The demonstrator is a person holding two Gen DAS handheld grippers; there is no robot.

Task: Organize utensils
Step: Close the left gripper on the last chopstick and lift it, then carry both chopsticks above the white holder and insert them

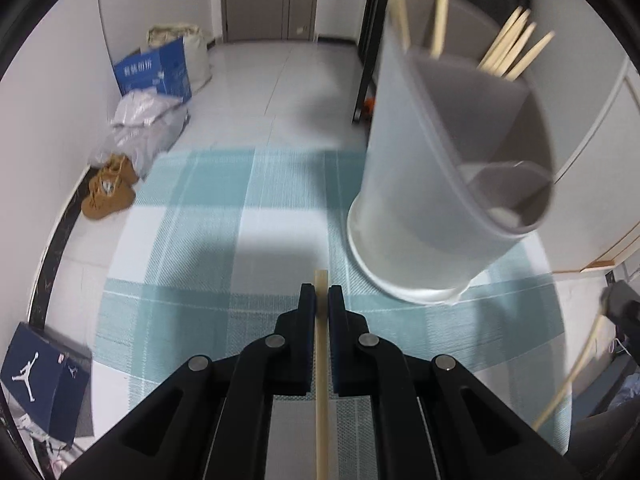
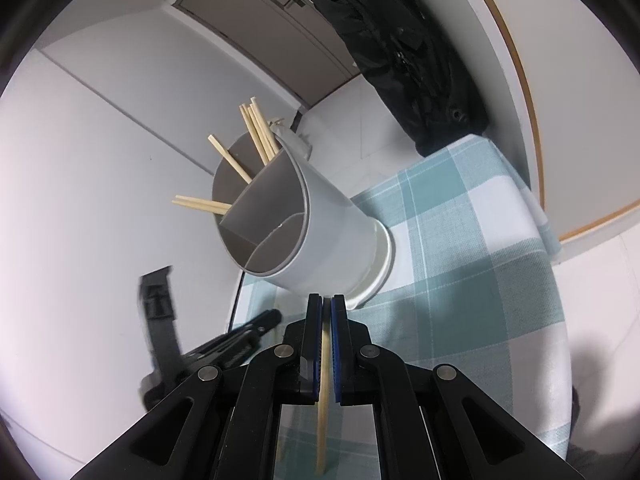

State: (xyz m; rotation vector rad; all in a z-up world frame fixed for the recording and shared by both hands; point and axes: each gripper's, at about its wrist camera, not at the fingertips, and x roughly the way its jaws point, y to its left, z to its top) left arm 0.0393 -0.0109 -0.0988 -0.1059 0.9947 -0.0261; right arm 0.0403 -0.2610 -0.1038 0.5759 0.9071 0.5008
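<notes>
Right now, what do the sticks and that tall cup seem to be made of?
The sticks look like bare bamboo or wood: pale tan, matte, square-cut ends. The cup looks like smooth matte plastic, light grey outside, darker grey dividers inside; I can't be sure.

Teal-and-white checked woven tablecloth (image 1: 208, 208). Pale grey plastic utensil holder (image 2: 328, 232), darker grey inside. Light tan bamboo chopsticks (image 2: 256, 136). Tan suede boots (image 1: 110, 186). Blue cardboard box (image 1: 154, 72), white print. Black jacket (image 2: 404, 48).

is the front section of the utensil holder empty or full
Empty: the utensil holder shows bare grey walls in its front section, while the chopsticks stand in the back one.
</notes>
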